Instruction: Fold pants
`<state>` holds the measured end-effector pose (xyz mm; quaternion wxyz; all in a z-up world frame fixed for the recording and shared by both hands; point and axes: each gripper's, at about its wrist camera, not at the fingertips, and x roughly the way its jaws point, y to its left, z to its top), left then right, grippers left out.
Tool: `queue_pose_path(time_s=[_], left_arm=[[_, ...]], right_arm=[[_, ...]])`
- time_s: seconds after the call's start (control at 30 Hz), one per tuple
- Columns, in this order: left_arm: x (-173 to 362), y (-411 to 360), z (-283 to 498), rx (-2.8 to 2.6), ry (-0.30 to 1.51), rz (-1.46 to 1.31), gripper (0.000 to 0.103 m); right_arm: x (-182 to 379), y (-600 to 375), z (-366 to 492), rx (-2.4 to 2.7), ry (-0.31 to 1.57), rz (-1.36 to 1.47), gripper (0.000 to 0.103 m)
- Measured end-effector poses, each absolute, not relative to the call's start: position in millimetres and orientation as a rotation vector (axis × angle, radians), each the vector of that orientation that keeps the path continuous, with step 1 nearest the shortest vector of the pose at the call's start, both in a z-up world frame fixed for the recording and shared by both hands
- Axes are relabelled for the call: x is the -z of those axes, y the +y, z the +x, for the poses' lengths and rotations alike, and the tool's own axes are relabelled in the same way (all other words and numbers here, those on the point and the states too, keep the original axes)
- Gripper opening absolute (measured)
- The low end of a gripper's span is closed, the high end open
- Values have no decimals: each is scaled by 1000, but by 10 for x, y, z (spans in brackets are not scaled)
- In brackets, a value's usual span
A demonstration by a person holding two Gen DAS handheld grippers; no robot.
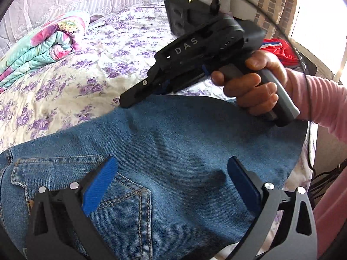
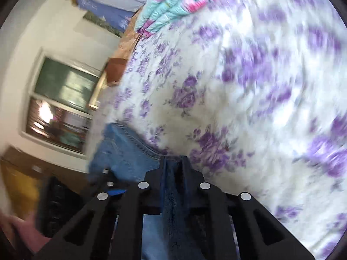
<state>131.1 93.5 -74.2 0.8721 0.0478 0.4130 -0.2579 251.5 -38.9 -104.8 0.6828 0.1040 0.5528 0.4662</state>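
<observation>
Blue jeans (image 1: 173,147) lie spread on the bed, a back pocket (image 1: 121,197) facing up. My left gripper (image 1: 171,166) hovers open just over the denim, its blue pads wide apart beside the pocket. A hand (image 1: 256,86) in a pink sleeve holds my right gripper (image 1: 124,101), whose tips meet at the far edge of the jeans. In the right wrist view this gripper (image 2: 173,161) is shut on a fold of the jeans (image 2: 125,151), with denim pinched between its fingers. That view is blurred.
The bed carries a white bedspread (image 1: 86,82) with purple flowers. A folded floral quilt (image 1: 43,43) lies at its far left. A black box (image 1: 180,15) and a red cloth (image 1: 279,52) sit at the back right. A window (image 2: 63,108) is beyond the bed.
</observation>
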Motion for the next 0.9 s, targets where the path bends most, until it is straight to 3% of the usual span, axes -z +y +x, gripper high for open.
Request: queue_pose_path(time_s=[0.13, 0.3, 0.63, 0.7, 0.77, 0.9], left_arm=[[741, 931, 1320, 535, 862, 102, 99], [743, 943, 1322, 539, 859, 93, 99], [737, 986, 1295, 538, 855, 91, 99], [734, 988, 1291, 534, 853, 92, 99], [740, 980, 1297, 533, 853, 92, 99], [747, 973, 1284, 529, 855, 99, 99]], right_arm=[[507, -591, 2311, -965, 1012, 93, 18], [256, -850, 1898, -912, 967, -7, 20], [681, -1040, 1821, -969, 1168, -429, 21], [723, -998, 1865, -973, 1185, -484, 42], [753, -959, 1949, -983, 1199, -539, 48], [811, -929, 2020, -1050, 1280, -568, 40]])
